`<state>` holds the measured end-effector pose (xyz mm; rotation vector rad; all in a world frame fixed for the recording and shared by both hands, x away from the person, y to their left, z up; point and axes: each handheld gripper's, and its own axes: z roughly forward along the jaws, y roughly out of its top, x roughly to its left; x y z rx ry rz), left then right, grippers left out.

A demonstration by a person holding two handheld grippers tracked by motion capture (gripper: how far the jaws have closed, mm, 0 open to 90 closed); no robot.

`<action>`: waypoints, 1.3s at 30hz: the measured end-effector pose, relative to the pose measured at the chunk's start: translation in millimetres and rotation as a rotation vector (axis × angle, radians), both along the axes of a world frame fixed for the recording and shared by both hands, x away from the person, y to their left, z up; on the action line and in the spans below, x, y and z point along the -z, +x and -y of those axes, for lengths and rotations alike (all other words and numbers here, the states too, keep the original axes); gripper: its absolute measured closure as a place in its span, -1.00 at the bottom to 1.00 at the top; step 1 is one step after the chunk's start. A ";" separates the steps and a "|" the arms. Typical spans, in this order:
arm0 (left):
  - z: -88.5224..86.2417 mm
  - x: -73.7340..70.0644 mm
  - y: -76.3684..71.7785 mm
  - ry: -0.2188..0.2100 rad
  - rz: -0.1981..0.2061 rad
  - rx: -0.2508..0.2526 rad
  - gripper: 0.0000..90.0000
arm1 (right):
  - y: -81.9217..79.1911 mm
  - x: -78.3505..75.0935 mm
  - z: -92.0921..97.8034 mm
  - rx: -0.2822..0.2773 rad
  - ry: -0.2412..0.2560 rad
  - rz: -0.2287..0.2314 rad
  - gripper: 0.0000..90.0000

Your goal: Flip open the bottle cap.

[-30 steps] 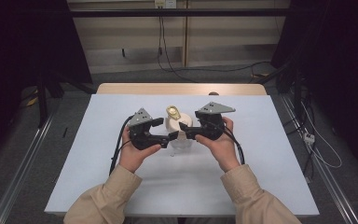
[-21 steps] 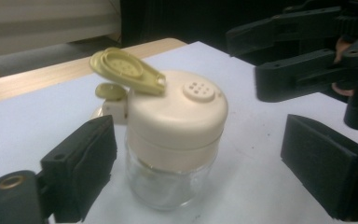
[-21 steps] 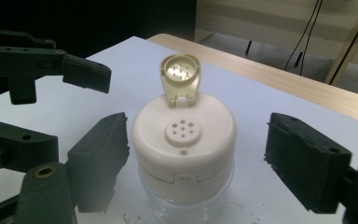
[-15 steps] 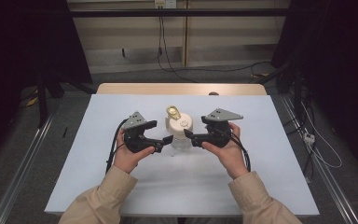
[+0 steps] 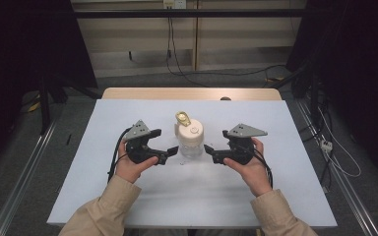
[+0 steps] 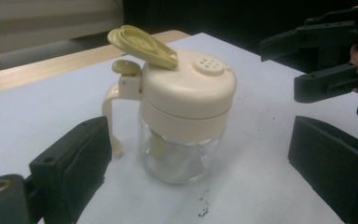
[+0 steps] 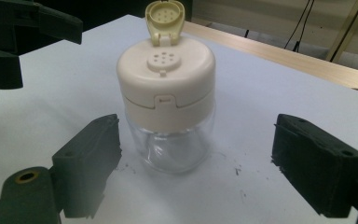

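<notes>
White table [image 5: 128, 196], shaker jar [image 5: 191, 140] btwn L tongs [image 5: 171, 155] & R tongs [image 5: 210, 153], both spread apart

The flat white table top [image 5: 142, 196] is bright in the high view, and the room all around it is dark. Light falls from above, so shadows by the small clear glass jar with a cream plastic lid [image 6: 184, 116] are soft and faint. That jar looks sharp in both gripper views. The black jaws nearest the cameras look a bit blurry. The glass shines a little.
</notes>
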<state>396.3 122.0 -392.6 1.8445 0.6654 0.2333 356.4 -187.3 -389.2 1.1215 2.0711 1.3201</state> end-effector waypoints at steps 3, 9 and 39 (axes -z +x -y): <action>-3.8 1.8 -0.4 0.005 0.008 -0.013 -0.87 | -3.2 3.3 3.5 0.001 -0.001 -0.003 -0.67; -11.8 5.3 -3.3 0.018 0.013 -0.015 -0.88 | -11.1 9.8 8.1 -0.001 -0.010 -0.004 -0.69; -54.5 18.7 -24.2 0.069 0.037 0.000 -0.87 | -40.2 45.4 43.1 0.031 0.004 -0.026 -0.72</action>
